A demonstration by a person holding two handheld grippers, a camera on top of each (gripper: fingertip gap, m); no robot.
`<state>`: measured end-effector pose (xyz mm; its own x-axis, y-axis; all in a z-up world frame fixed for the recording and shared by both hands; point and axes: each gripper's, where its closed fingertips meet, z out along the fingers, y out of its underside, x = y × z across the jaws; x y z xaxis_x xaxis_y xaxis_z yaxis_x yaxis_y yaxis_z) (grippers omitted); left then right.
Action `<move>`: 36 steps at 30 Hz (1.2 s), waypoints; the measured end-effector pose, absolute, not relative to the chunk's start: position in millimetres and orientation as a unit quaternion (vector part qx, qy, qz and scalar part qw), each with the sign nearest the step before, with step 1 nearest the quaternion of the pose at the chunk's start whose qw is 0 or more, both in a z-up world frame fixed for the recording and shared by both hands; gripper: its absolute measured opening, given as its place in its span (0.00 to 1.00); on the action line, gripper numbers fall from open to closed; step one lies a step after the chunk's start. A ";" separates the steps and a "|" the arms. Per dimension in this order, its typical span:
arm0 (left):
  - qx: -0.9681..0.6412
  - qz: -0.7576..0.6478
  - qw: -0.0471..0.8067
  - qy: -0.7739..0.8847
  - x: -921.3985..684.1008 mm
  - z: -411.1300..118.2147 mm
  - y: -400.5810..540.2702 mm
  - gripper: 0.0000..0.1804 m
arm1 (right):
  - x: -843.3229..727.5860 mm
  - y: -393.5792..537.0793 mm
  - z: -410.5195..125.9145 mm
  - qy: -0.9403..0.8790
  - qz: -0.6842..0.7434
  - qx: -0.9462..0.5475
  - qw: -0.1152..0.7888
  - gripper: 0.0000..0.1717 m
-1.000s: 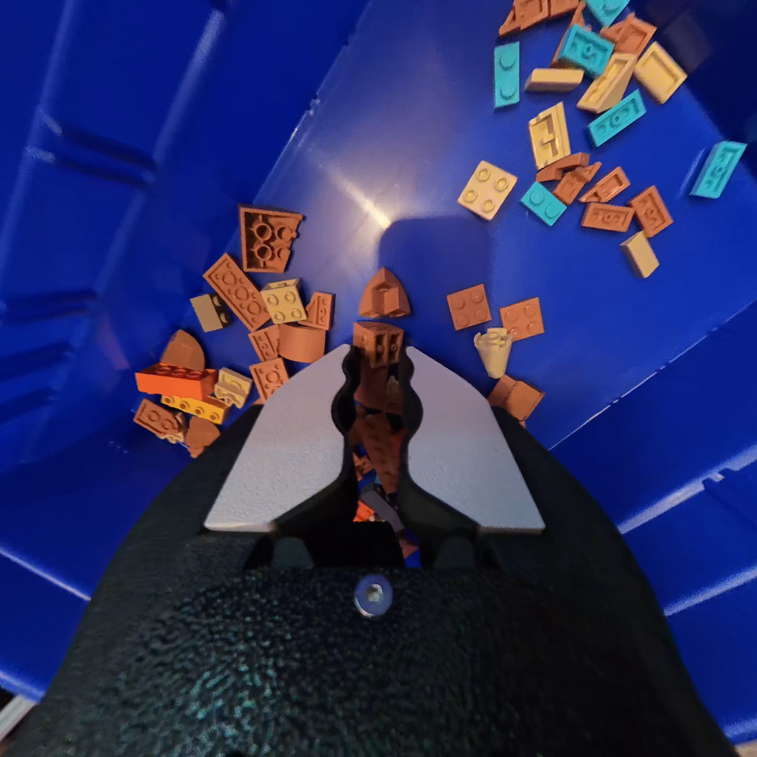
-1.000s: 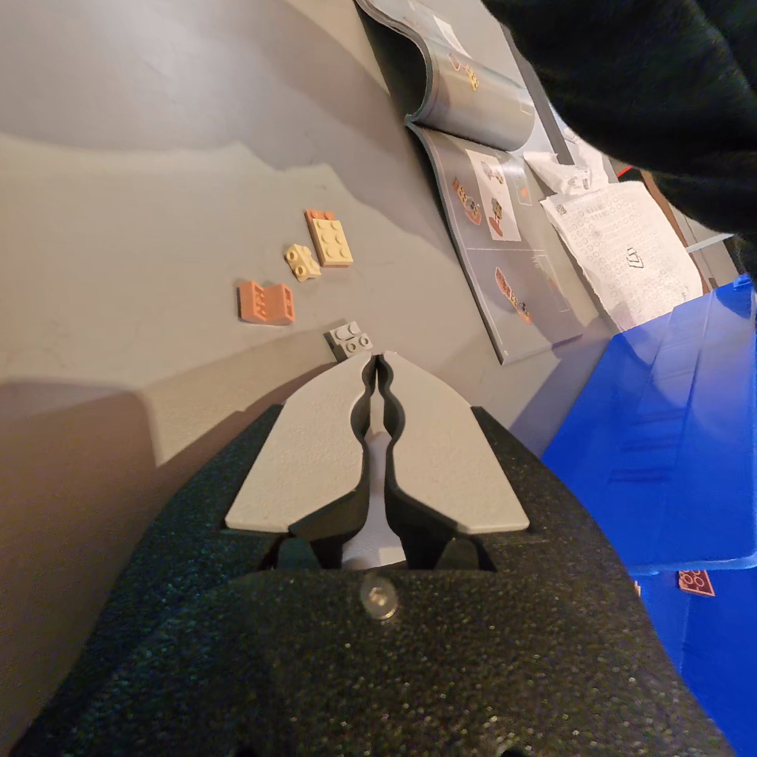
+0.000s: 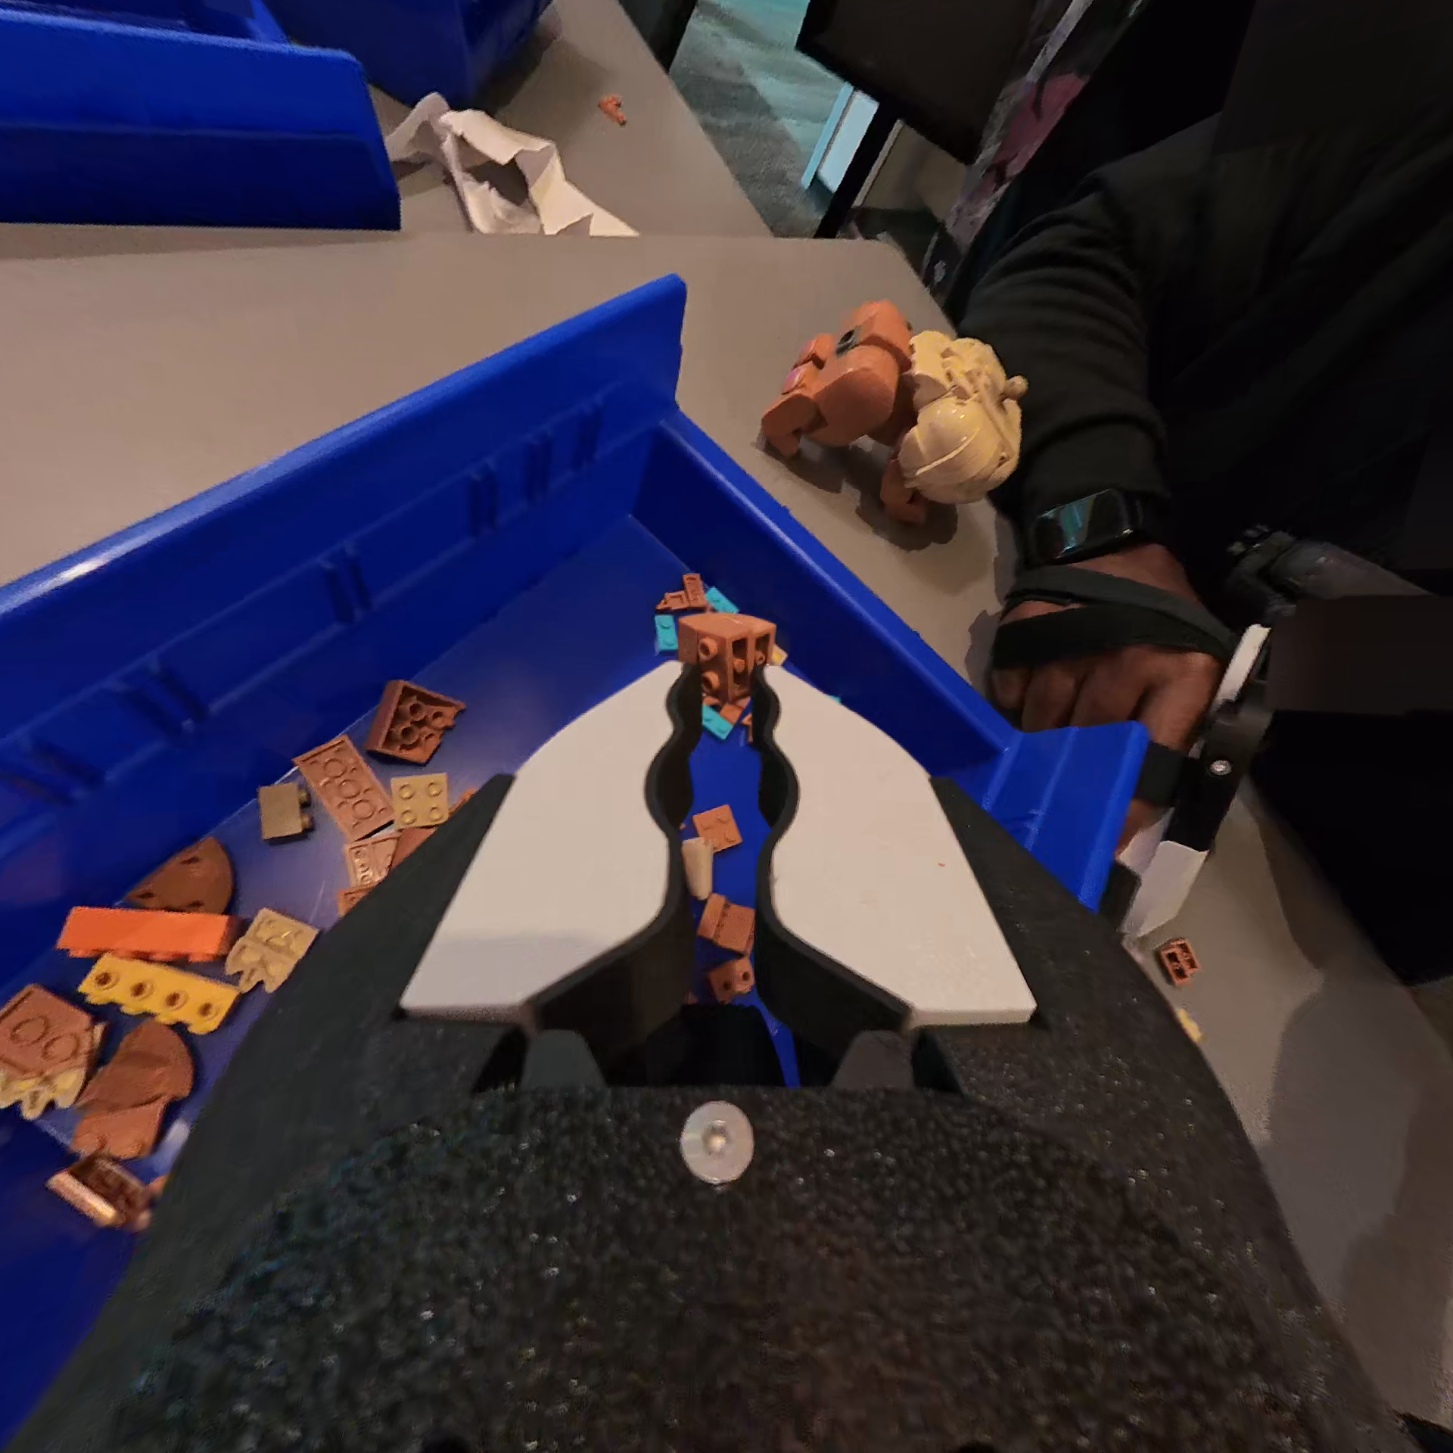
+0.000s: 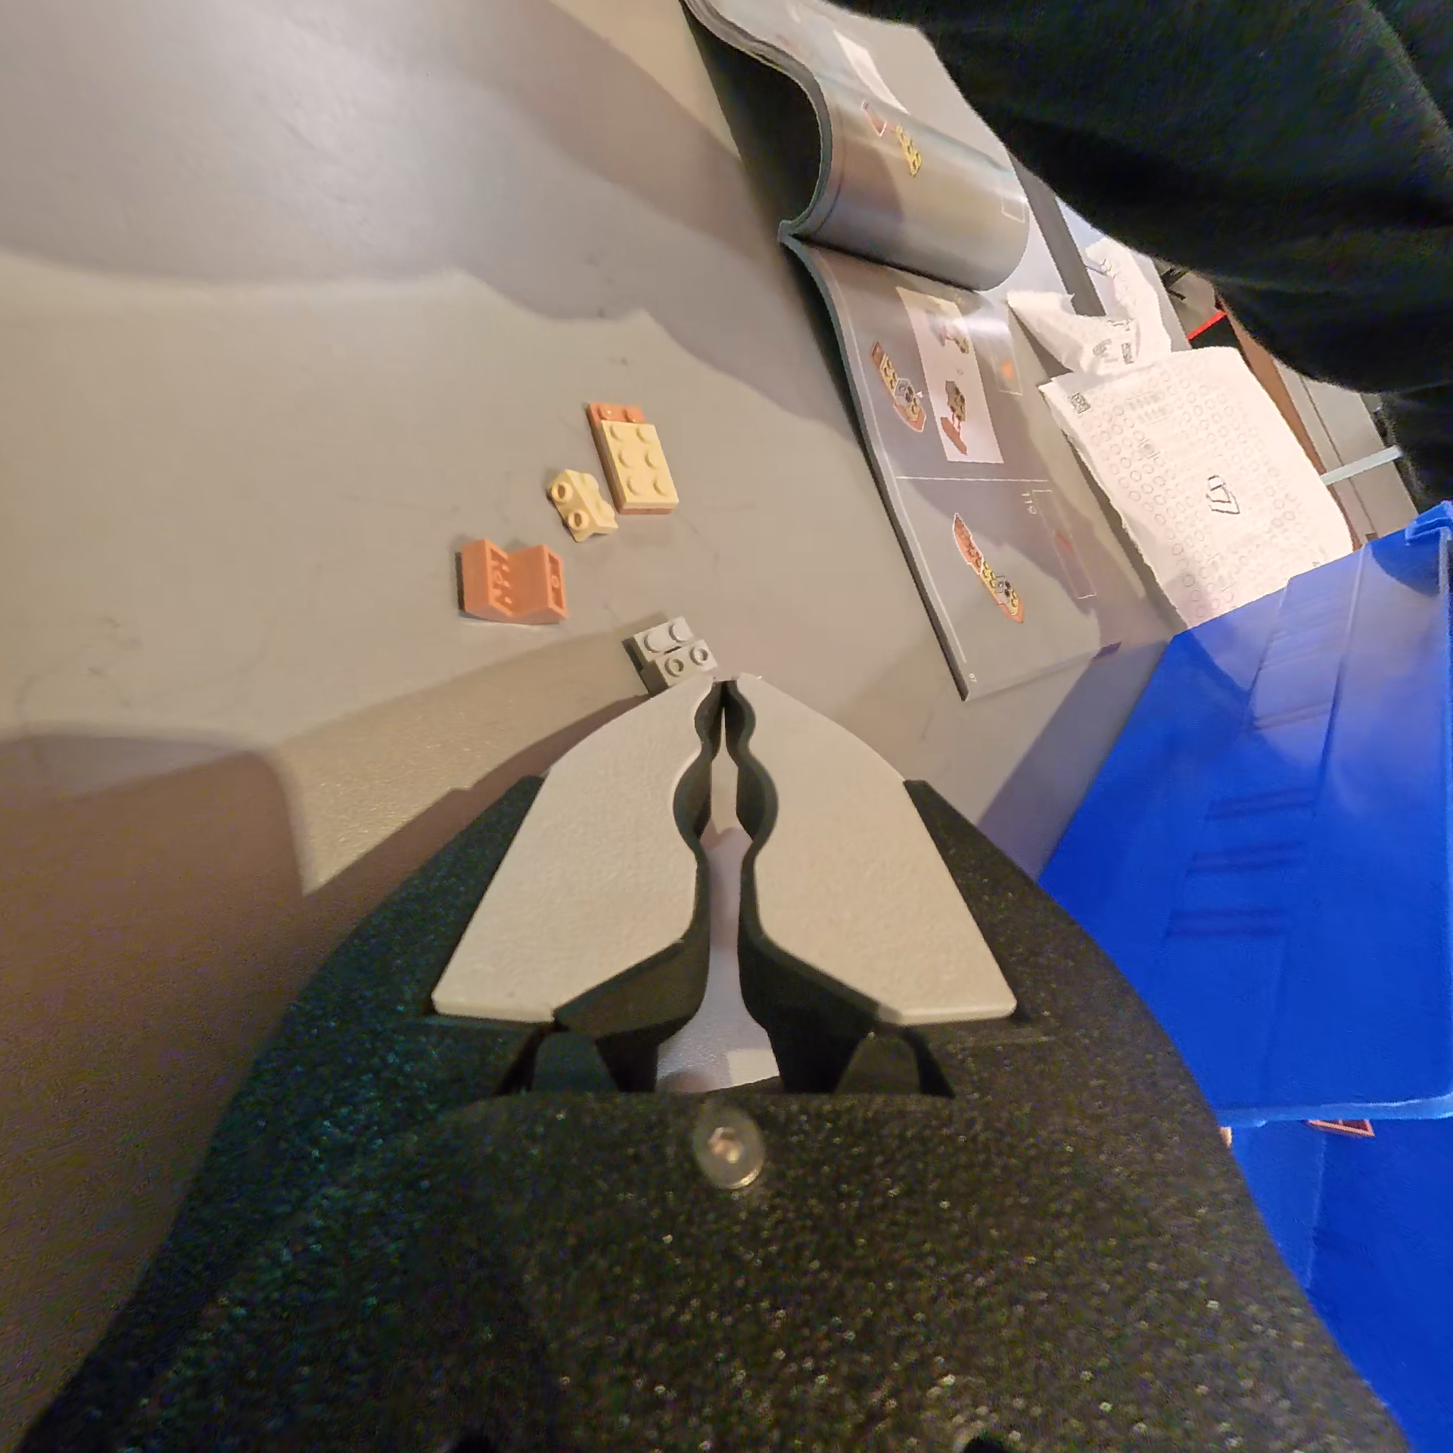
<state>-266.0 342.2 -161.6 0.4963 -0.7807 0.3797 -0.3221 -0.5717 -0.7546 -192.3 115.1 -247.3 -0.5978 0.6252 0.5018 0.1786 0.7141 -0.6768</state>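
Left gripper (image 3: 725,675): your fingertips pinch a small brown studded plastic brick (image 3: 727,654), pads pressed on both of its sides, lifted above the floor of the blue plastic bin (image 3: 440,440).
- To its left, on the bin floor: loose brown, tan, orange and yellow plastic plates (image 3: 346,786).
- Just beyond the tips: a few teal and brown pieces (image 3: 692,601).
- Between the fingers, lower down: a cream cone piece (image 3: 698,865) and small brown plates.
- To its right, outside the bin on the grey table (image 3: 196,314): a brown and cream built brick figure (image 3: 904,409), and your right hand (image 3: 1101,676), strapped to the other gripper.

Right gripper (image 4: 723,686): your fingertips are pressed together with nothing between them.
- Ahead and left: a salmon notched plastic piece (image 4: 511,590), a cream two-stud bracket (image 4: 580,505), a cream plate on a brown plate (image 4: 633,460).
- Just beyond the tips: a grey studded bracket (image 4: 672,662), apart from the fingers.
- Ahead and right: an open instruction booklet (image 4: 967,487), printed paper sheets (image 4: 1195,487).
- Far right: the blue bin's outer wall.
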 end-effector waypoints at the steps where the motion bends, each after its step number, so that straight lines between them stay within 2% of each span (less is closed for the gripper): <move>1: -0.814 -0.354 0.308 0.343 -268.7 -164.9 343.3 0.07 | -192.3 115.1 -247.4 -0.844 0.294 -0.238 0.380 0.00; 4: -0.852 -0.260 0.283 0.354 -286.8 -183.4 350.0 0.06 | -192.2 115.1 -247.4 -0.844 0.293 -0.238 0.381 0.00; 8: -0.898 -0.044 0.196 0.392 -331.4 -217.8 356.5 0.07 | -192.1 115.1 -247.3 -0.844 0.293 -0.237 0.381 0.00; 17: -0.846 0.139 0.111 0.503 -346.3 -234.1 357.7 0.07 | -191.9 115.2 -247.2 -0.844 0.293 -0.237 0.381 0.00; 36: -0.823 0.153 0.088 0.540 -344.0 -244.3 346.0 0.07 | -191.8 115.2 -247.0 -0.845 0.293 -0.235 0.382 0.00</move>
<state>-344.0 346.0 -244.3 0.3703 -0.8614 -0.3477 -0.9155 -0.4019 0.0206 -191.8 115.2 -247.0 -0.5979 0.6210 0.5068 0.1739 0.7178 -0.6742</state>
